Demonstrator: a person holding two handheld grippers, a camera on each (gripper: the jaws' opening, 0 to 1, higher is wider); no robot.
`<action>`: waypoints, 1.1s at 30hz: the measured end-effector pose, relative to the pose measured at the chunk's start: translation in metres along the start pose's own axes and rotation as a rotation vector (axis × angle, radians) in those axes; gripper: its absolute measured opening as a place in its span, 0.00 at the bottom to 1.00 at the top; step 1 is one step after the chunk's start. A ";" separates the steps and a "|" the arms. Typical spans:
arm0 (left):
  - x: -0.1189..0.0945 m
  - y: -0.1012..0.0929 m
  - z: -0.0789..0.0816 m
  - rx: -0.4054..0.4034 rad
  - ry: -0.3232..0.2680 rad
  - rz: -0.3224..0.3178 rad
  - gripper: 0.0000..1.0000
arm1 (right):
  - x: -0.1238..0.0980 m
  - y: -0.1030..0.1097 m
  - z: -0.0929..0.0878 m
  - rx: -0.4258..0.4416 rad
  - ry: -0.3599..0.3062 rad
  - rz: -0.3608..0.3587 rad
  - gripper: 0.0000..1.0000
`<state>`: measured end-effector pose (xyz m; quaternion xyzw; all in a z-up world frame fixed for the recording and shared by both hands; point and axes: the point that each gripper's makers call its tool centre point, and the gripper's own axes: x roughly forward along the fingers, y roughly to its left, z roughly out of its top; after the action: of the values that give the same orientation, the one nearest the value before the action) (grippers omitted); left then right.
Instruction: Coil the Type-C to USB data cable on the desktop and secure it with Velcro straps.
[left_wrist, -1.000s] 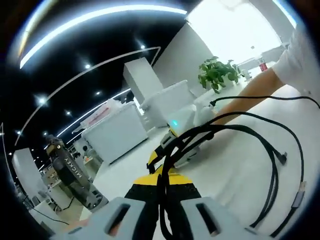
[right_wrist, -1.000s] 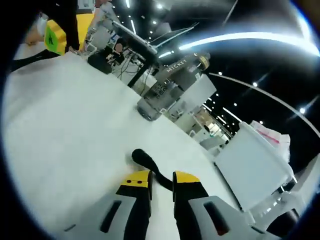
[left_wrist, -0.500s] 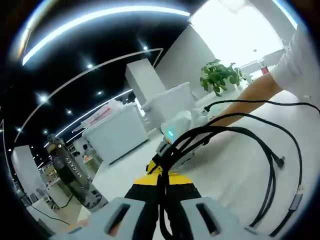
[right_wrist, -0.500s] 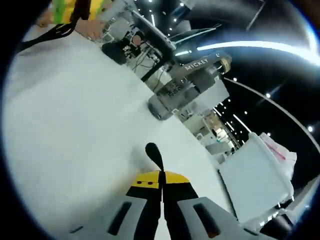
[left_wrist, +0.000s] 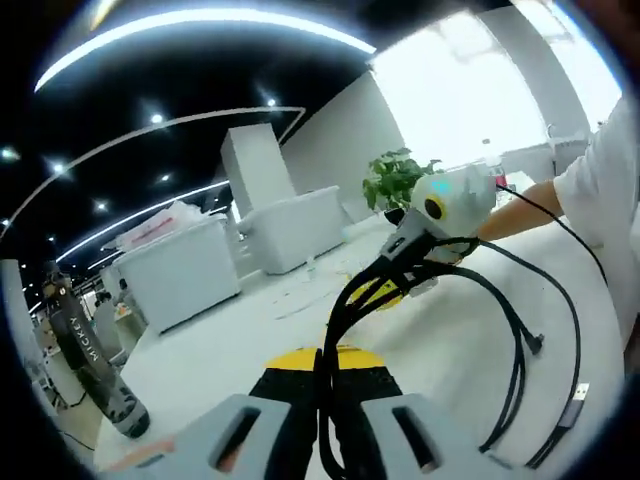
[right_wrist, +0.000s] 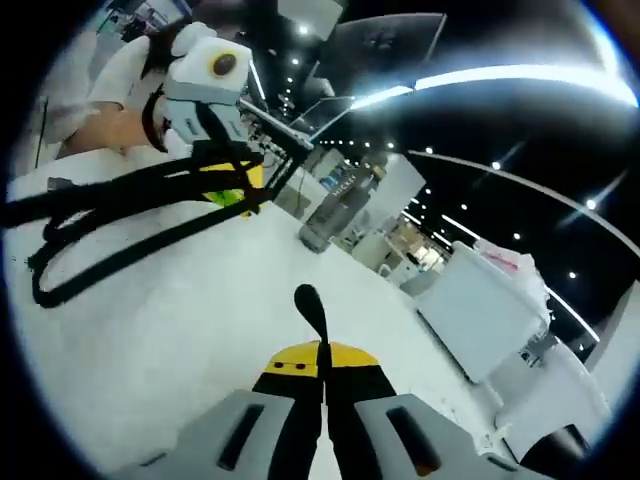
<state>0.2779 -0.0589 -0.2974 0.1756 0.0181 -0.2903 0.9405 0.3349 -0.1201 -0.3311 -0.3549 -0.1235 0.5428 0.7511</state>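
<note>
Left tool (left_wrist: 322, 362): clenched on the black cable (left_wrist: 450, 262), strands bunched between its yellow-tipped jaws; loops arch above the white table (left_wrist: 250, 340), both connector ends hanging at right. Right tool (right_wrist: 323, 357): jaws pressed together on a black Velcro strap (right_wrist: 310, 305), rounded end sticking up; held low over the table, facing the left tool; bare forearm (left_wrist: 520, 205) extends behind it.

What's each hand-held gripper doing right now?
Left hand-held gripper: shut on the coiled black cable.
Right hand-held gripper: shut on the Velcro strap.
</note>
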 end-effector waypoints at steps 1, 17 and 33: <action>0.001 -0.004 0.003 -0.003 -0.003 -0.007 0.05 | -0.013 0.007 0.001 -0.001 -0.006 0.008 0.01; 0.042 -0.083 0.046 -0.006 0.035 -0.138 0.05 | -0.111 0.036 -0.006 0.174 -0.023 0.066 0.18; 0.085 -0.122 0.006 -0.046 0.219 -0.242 0.05 | -0.227 -0.024 -0.051 0.291 0.053 -0.330 0.18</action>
<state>0.2809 -0.2012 -0.3423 0.1814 0.1482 -0.3801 0.8948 0.2951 -0.3493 -0.3065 -0.2318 -0.0803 0.4151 0.8761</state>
